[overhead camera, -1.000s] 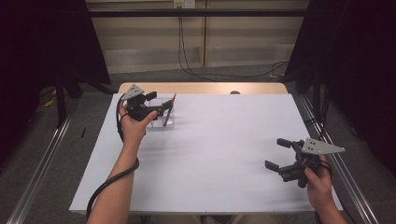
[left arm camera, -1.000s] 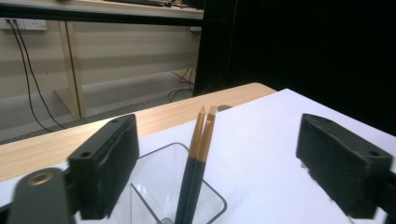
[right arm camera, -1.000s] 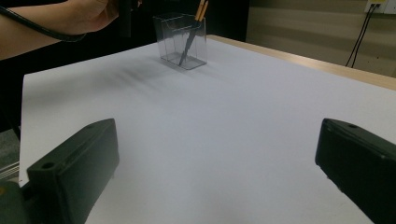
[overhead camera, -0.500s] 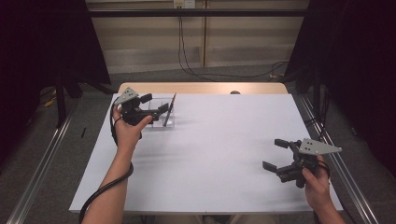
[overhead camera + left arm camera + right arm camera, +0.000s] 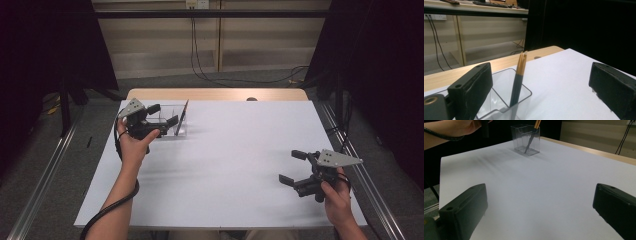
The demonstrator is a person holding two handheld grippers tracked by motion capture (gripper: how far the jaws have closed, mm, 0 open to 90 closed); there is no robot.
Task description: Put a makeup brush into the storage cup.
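Observation:
A clear plastic holder point(image 5: 172, 134) stands at the far left of the white table, with dark chopsticks point(image 5: 182, 116) with tan tops leaning in it. My left gripper point(image 5: 164, 115) hovers at the holder's left side, its jaws wide apart. They have just been opening, and nothing is gripped. In the left gripper view the chopsticks point(image 5: 518, 77) stand free in the holder point(image 5: 524, 97), ahead of my open left gripper point(image 5: 541, 75). My right gripper point(image 5: 291, 166) rests open at the near right. The right gripper view shows the holder point(image 5: 521, 140) and chopsticks point(image 5: 534, 131) far beyond the empty right gripper point(image 5: 540, 195).
A white sheet point(image 5: 235, 150) covers the table, with a bare wooden strip point(image 5: 215, 94) along the far edge. Metal rails point(image 5: 45, 170) run along the floor on both sides. Cables point(image 5: 200, 70) hang at the back wall.
My left hand has drawn back to the left, away from the chopsticks, and its jaws stand wider. The chopsticks stay leaning in the holder. The right hand has not moved.

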